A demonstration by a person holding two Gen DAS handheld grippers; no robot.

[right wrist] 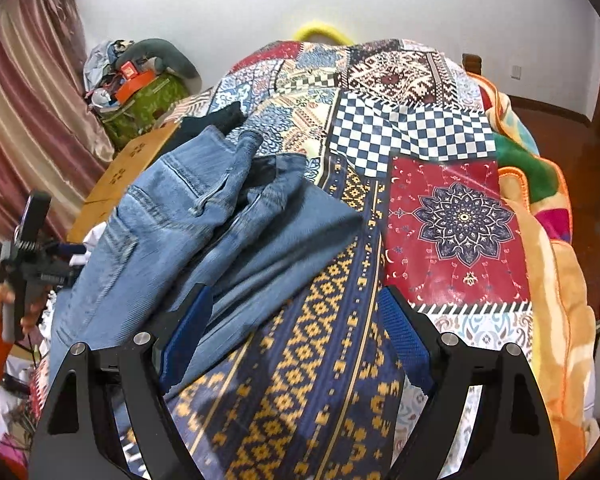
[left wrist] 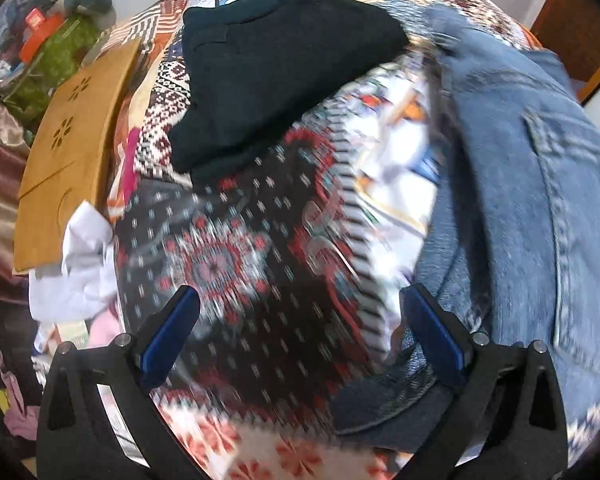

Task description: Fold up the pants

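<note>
Right claw (right wrist: 296, 340) spread, empty, over patterned patchwork bedspread (right wrist: 452, 224); crumpled blue denim jeans (right wrist: 204, 224) lie just left, long axis toward far-left. Left claw (left wrist: 300, 328) also spread, jeans to its right.

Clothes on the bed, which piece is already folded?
The black garment, a neat flat rectangle. The blue jeans lie rumpled and spread beside it.
</note>
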